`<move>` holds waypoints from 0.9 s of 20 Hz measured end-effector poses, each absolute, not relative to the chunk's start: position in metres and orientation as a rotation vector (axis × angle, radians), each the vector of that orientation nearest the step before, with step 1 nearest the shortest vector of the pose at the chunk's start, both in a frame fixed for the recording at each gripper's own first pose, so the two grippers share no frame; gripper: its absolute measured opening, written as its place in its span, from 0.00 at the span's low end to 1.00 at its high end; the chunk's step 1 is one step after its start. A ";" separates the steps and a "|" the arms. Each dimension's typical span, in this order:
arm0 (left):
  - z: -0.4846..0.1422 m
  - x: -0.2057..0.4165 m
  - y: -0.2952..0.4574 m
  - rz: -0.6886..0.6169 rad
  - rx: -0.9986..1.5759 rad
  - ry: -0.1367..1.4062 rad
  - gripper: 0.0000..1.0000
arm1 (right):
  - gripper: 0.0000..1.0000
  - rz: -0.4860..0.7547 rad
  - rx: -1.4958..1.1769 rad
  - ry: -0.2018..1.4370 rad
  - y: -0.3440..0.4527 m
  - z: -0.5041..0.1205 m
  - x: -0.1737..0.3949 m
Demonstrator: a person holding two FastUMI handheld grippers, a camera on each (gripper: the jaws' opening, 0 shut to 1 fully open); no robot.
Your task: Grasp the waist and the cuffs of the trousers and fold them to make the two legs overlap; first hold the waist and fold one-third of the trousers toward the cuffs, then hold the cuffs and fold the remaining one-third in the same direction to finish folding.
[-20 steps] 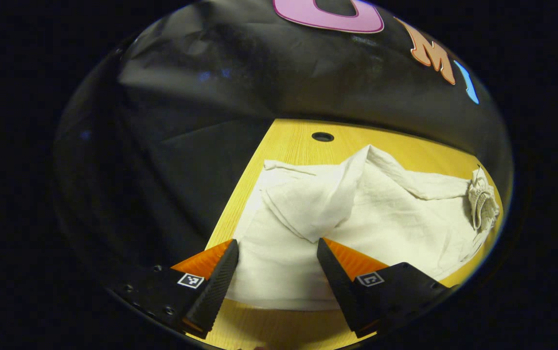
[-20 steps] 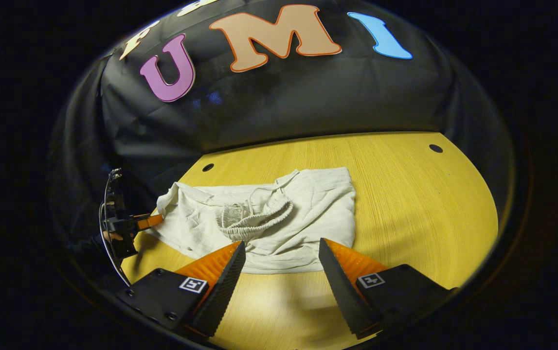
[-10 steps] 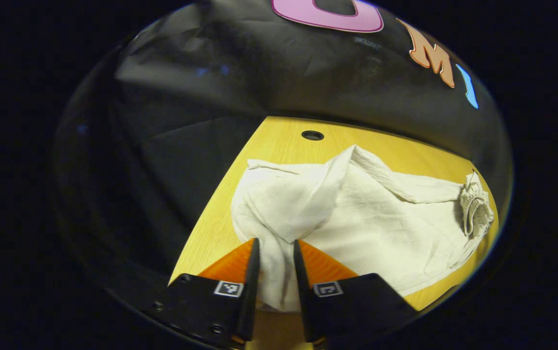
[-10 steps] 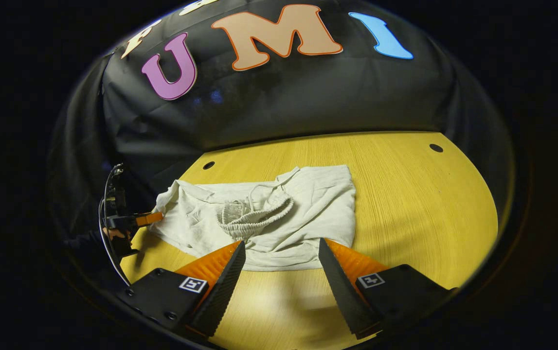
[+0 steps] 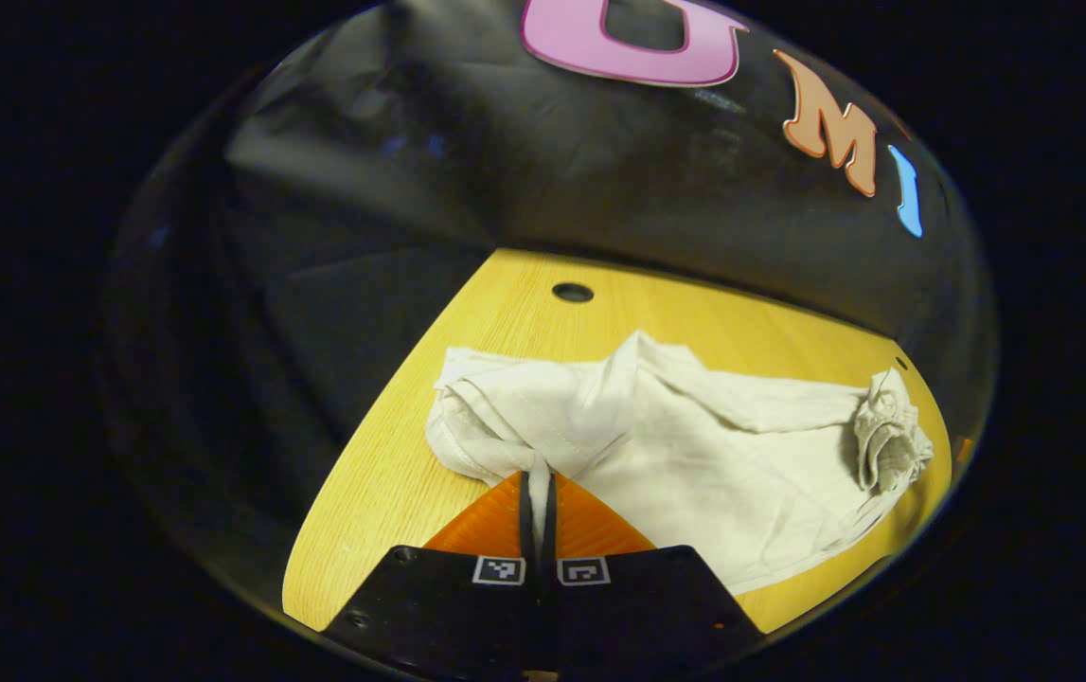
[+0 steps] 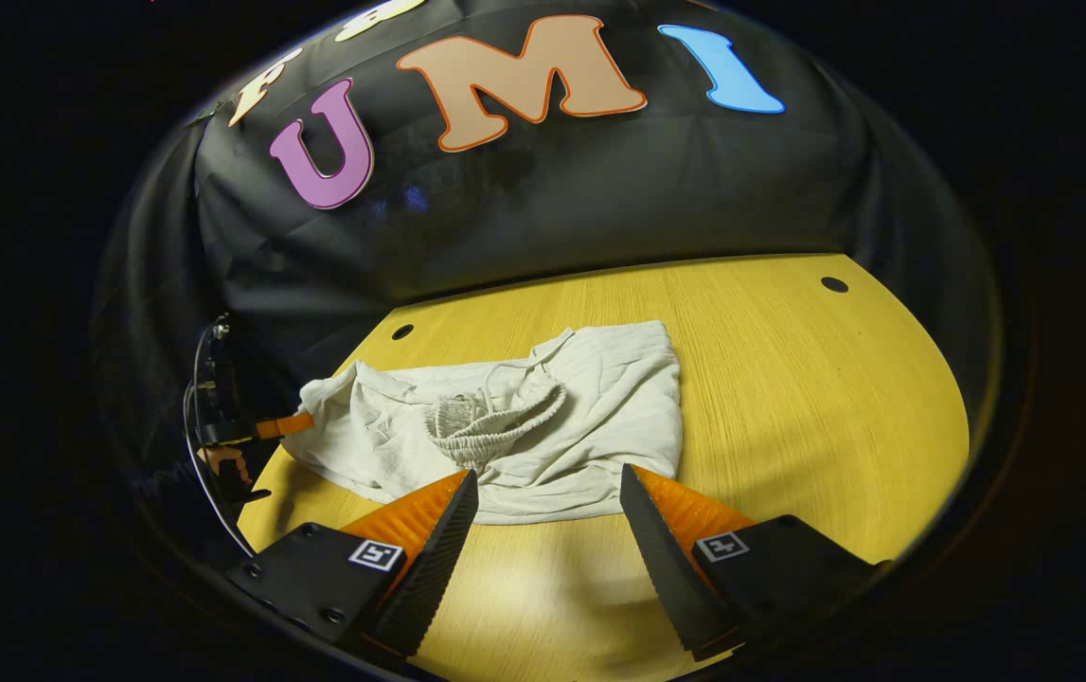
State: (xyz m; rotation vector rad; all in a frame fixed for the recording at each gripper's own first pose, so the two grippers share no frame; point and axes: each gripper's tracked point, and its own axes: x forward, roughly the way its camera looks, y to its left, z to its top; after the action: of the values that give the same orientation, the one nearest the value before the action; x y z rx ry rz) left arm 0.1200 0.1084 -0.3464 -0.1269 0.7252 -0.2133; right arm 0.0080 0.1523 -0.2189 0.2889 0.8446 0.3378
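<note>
Pale trousers lie crumpled on the yellow wooden surface, partly folded, with the gathered elastic waist bunched at the far right in the left gripper view. The left hand-held gripper has its two fingers drawn together on a pinch of cloth at the cuff end of the trousers, the fabric puckering into a ridge that rises from between the tips. In the right gripper view, the trousers rest near the middle of the surface, the ribbed waist and its drawstring lying on top of the heap. The right hand-held gripper hangs with its fingers well apart, just short of the near edge of the cloth and touching nothing. The left hand-held gripper appears at the far left of that view, at the trousers' end, with part of a hand below it. A round hole marks the surface beyond the trousers.
</note>
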 end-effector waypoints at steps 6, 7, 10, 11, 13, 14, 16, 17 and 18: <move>-0.279 0.131 0.056 -0.286 -0.135 0.629 0.00 | 0.96 0.340 0.300 0.843 0.128 -0.216 0.001; -0.270 0.131 0.049 -0.293 -0.138 0.617 0.00 | 0.96 0.338 0.303 0.844 0.122 -0.216 0.000; -0.249 0.134 0.023 -0.314 -0.140 0.592 0.00 | 0.96 0.330 0.321 0.836 0.106 -0.214 0.001; -0.243 0.134 0.013 -0.322 -0.141 0.588 0.00 | 0.96 0.327 0.327 0.831 0.099 -0.213 0.001; -0.229 0.134 -0.006 -0.340 -0.143 0.572 0.00 | 0.92 0.320 0.337 0.821 0.086 -0.210 0.002; -0.223 0.134 -0.016 -0.352 -0.143 0.563 0.00 | 0.92 0.316 0.342 0.816 0.080 -0.210 0.002; -0.209 0.132 -0.040 -0.384 -0.141 0.550 0.00 | 0.92 0.308 0.351 0.810 0.068 -0.207 0.003; -0.201 0.132 -0.054 -0.403 -0.142 0.536 0.00 | 0.92 0.304 0.354 0.807 0.061 -0.208 0.002; -0.194 0.131 -0.068 -0.422 -0.141 0.527 0.00 | 0.92 0.300 0.356 0.806 0.055 -0.208 0.000</move>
State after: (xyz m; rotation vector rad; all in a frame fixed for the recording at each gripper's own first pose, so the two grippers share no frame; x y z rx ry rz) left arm 0.1306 -0.0683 -0.1942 -0.1406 0.5268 -0.4223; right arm 0.0004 0.0547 -0.2079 0.3557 0.8063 0.3001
